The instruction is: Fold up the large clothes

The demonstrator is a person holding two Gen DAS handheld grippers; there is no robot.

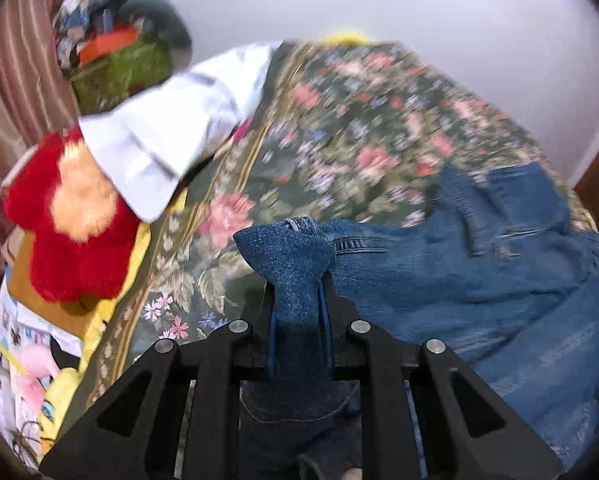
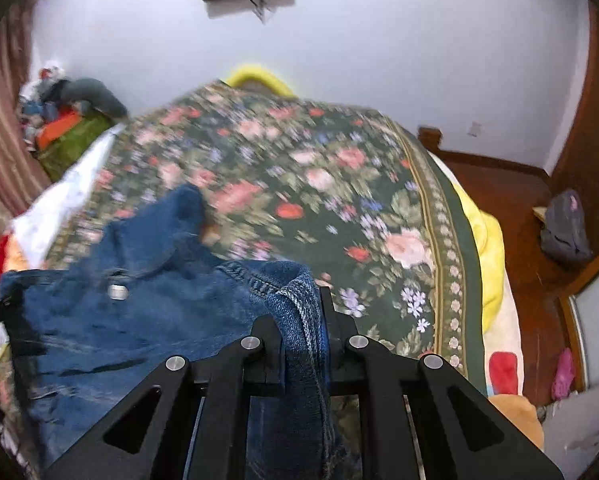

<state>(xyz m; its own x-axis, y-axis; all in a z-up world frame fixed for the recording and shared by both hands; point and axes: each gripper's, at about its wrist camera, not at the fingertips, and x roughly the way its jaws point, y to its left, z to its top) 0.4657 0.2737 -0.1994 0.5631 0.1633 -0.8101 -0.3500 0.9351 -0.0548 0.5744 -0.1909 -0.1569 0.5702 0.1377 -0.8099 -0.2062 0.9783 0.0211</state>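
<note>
1. The left tool [image 1: 299, 296] has its jaws pressed together on a bunched fold of the blue jeans [image 1: 459, 280]; the denim rises in a twisted peak between the black fingers and hangs below them too.
2. The right tool [image 2: 303, 320] is likewise clamped tight on the jeans [image 2: 139, 320], pinching a stitched hem or waistband edge that stands up between its fingers.
3. The jeans stretch between the two tools, with the rest of the denim draped over the near part of the bed. A metal button [image 2: 117, 291] shows on the fabric in the right wrist view.
4. The bed is covered with a dark green floral bedspread [image 2: 319, 184], pink and red roses all over it, a patterned border along its edge.
5. A white garment [image 1: 171, 128] lies at the left side of the bed, partly on the bedspread.
6. Just beside it, off the bed's edge, sits a red and tan plush toy [image 1: 71, 216].
7. A yellow blanket [image 2: 487, 248] pokes out from under the bedspread on the right side.
8. Both views are blurred.
</note>
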